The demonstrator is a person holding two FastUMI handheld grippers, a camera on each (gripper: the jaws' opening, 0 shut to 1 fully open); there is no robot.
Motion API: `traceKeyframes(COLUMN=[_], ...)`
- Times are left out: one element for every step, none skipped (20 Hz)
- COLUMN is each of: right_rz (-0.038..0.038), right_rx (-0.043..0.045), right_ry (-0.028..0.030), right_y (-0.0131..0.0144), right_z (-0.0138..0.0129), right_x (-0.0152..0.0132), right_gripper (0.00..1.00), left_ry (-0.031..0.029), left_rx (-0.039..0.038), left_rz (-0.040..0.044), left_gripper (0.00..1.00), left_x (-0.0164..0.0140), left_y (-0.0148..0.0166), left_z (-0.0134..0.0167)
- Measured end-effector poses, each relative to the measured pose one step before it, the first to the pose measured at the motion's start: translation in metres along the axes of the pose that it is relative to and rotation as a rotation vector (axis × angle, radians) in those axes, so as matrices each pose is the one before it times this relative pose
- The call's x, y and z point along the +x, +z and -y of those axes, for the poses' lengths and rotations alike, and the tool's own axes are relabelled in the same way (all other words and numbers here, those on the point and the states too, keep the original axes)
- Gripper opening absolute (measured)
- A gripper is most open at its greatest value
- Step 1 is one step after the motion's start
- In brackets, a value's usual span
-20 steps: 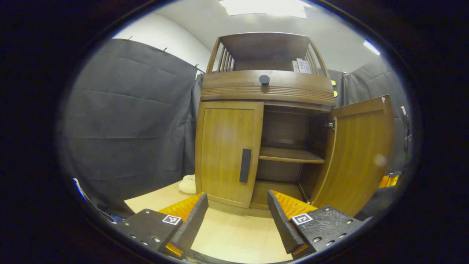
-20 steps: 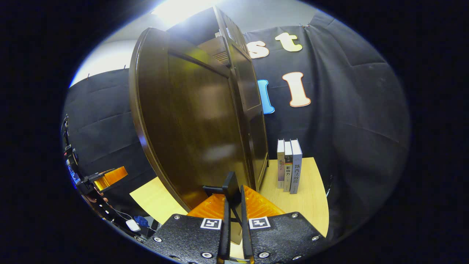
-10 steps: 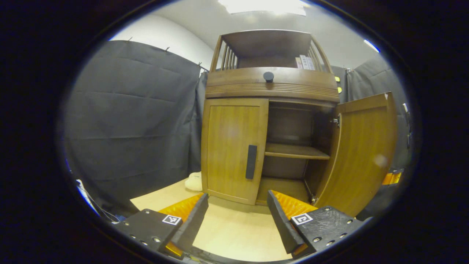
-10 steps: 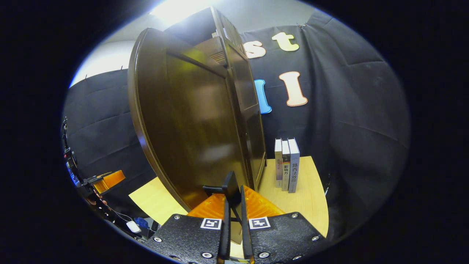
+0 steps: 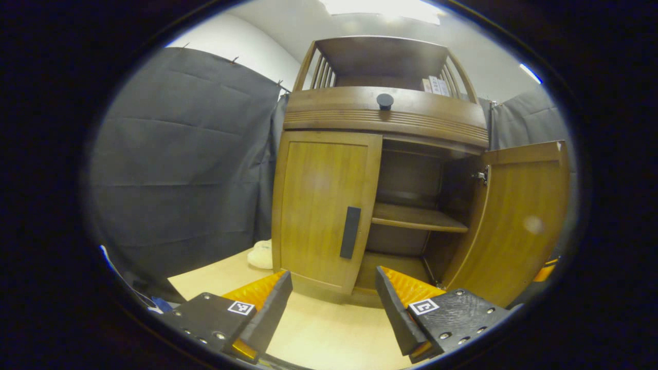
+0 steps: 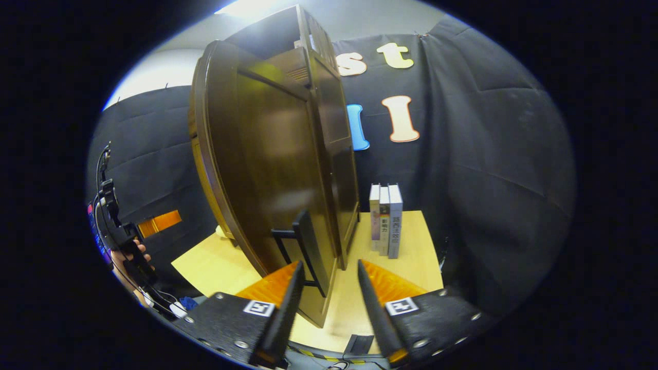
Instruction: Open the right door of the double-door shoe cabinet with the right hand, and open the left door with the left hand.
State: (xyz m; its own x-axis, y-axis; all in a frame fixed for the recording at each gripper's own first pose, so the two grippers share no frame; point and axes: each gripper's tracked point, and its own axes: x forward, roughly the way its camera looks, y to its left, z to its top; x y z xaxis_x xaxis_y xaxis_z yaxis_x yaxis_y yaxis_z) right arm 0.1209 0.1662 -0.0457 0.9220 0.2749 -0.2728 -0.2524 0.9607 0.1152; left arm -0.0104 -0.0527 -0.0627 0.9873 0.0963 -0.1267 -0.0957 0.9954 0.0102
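We are seeing the shoe cabinet [image 5: 383, 118] standing on the counter [image 5: 329, 334], with the right door [image 5: 514, 221] swung wide and the shelf [image 5: 416, 218] inside exposed, while the left door [image 5: 321, 205] is sitting shut. So we are judging the first half done and the left door as the step in hand.

What the coming move turns on is the left door's handle [image 5: 350, 232]. It is a dark bar running upright, mounted near the door's inner edge, and in the left gripper view it is lying ahead of and above the left gripper [image 5: 333, 298], roughly in line with the gap between the jaws, a shade toward the right one. The left gripper is pointing level at the cabinet front, near but not touching, its jaws standing wide apart and empty. With the jaws side by side and the bar vertical, we are expecting a straight advance and slight lift to bracket it.

In the right gripper view the right gripper [image 6: 325, 288] is sitting just beside the right door's handle [image 6: 308, 246], jaws apart, the handle against the left jaw and not clamped. Three books [image 6: 384, 221] are standing beyond.
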Motion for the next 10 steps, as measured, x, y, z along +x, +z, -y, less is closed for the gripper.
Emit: traceKeyframes(right_rz=[0.00088,-0.00559,-0.004,-0.00021,0.00538,0.00861,0.01208,0.01141,0.00735,0.00472], right_rx=[0.01136,0.00676,0.0032,0.00245,0.00312,0.00167,0.00022,-0.00276,-0.00362,-0.00158], right_ry=[-0.02377,-0.02735,-0.02955,-0.02773,-0.02403,-0.02423,-0.02883,-0.03436,-0.03627,-0.03484], right_y=[-0.00115,-0.00319,-0.00097,-0.00069,0.00125,0.00154,0.00345,0.00241,0.00239,-0.00017], right_z=[0.00467,0.00453,0.00462,0.00446,0.00191,0.0006,0.00163,0.00252,0.00189,0.00071], right_x=[-0.00419,-0.00311,-0.00518,-0.00489,-0.00374,-0.00441,-0.00348,-0.00224,-0.00265,-0.00232], right_gripper=[0.81,0.94,0.92,0.95,0.95,0.95,0.95,0.95,0.95,0.95], left_ry=[-0.02083,-0.0176,-0.02095,-0.02197,-0.01645,-0.01551,-0.01086,-0.00817,-0.01033,-0.00846], left_rx=[0.00005,0.00327,0.0014,-0.00092,-0.00206,-0.00285,-0.00134,0.00134,0.0045,0.00749], left_rz=[0.00105,-0.00344,-0.00323,-0.00236,-0.00153,-0.005,-0.00323,-0.00562,-0.00701,-0.00674], left_gripper=[0.91,0.94,0.96,0.97,0.97,0.93,0.93,0.95,0.96,0.96], left_x=[0.00164,0.00029,0.00137,0.0017,0.00204,0.00252,0.00094,0.00245,0.0019,0.00238], left_y=[-0.00294,-0.00179,-0.00148,-0.00196,-0.00211,-0.00194,-0.00011,-0.00026,-0.00144,-0.00158], left_z=[0.00181,0.00267,0.00256,0.0031,0.00221,0.00264,0.00176,0.00053,0.00115,0.00023])
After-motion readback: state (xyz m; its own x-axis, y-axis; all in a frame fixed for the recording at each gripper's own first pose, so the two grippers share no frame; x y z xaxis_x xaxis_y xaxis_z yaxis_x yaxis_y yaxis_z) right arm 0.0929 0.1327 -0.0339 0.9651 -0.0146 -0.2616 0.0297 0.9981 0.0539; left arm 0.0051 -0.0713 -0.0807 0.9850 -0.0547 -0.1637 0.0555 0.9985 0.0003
